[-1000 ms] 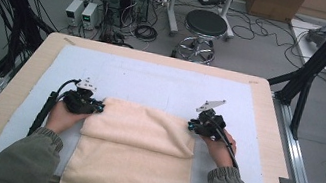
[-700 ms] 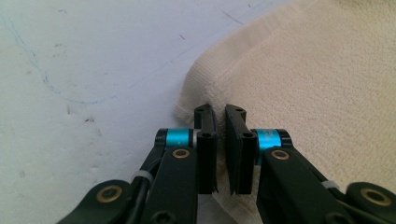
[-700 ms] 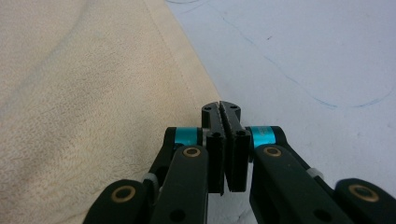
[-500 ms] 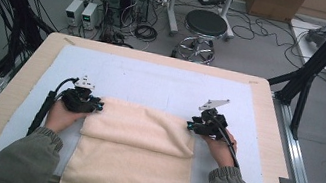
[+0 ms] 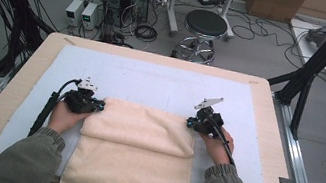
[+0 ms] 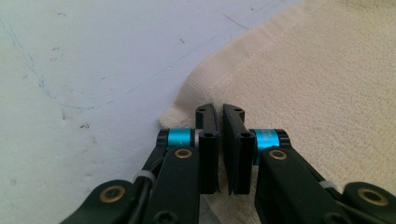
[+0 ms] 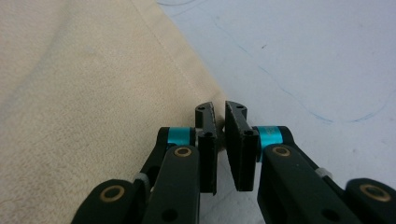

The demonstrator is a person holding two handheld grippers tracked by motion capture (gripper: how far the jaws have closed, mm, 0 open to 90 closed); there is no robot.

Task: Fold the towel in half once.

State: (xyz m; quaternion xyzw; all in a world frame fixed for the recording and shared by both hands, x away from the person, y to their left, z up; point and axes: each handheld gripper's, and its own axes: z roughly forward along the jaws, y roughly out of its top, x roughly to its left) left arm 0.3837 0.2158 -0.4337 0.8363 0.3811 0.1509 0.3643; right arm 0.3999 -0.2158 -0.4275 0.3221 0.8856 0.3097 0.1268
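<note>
On white mat (image 5: pixel 162 84), folded terry towel (image 5: pixel 139 128) — cream, nubby

Cream terry towel (image 5: pixel 132 154), folded once: far part doubled back into a band across the blue-white mat (image 5: pixel 152 82), fold edge rounded, lower layer running toward the near table edge and hanging over it. Hemmed corners at both ends of the band (image 6: pixel 187 100) (image 7: pixel 205 84), slightly lifted.
</note>
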